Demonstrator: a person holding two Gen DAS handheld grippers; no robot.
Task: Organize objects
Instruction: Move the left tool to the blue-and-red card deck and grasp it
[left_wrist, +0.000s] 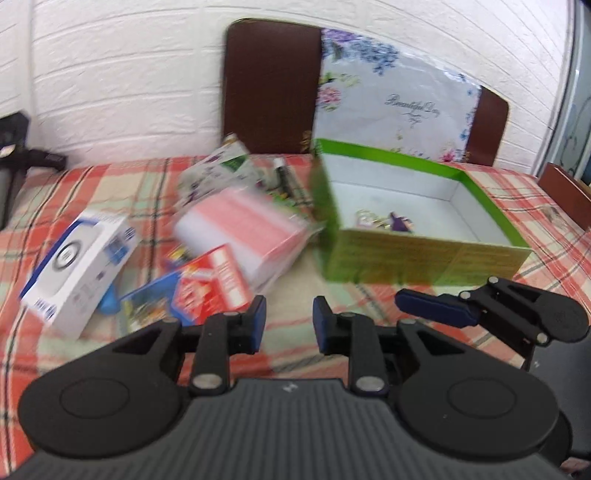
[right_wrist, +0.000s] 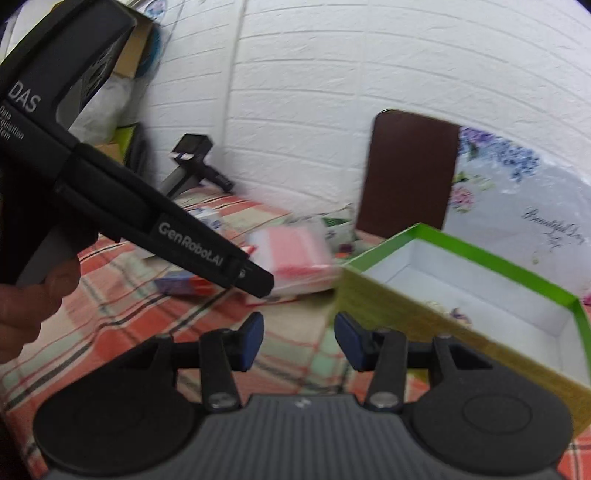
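Note:
An open green box (left_wrist: 417, 254) with a white inside stands on the plaid tablecloth; small purple and gold trinkets (left_wrist: 384, 221) lie in it. The box also shows in the right wrist view (right_wrist: 436, 317). Left of it lies a pile: a pink-and-white packet (left_wrist: 243, 229), a red and blue carton (left_wrist: 210, 291), a white and blue device box (left_wrist: 77, 266) and a floral packet (left_wrist: 218, 170). My left gripper (left_wrist: 289, 319) is open and empty, low in front of the pile. My right gripper (right_wrist: 299, 341) is open and empty beside the box; its finger (left_wrist: 436, 308) shows in the left wrist view.
A brown chair back (left_wrist: 269, 85) and a floral bag (left_wrist: 399, 99) stand behind the table against a white brick wall. A wooden edge (left_wrist: 565, 188) is at the far right. The left gripper's body (right_wrist: 122, 192), held by a hand, crosses the right wrist view.

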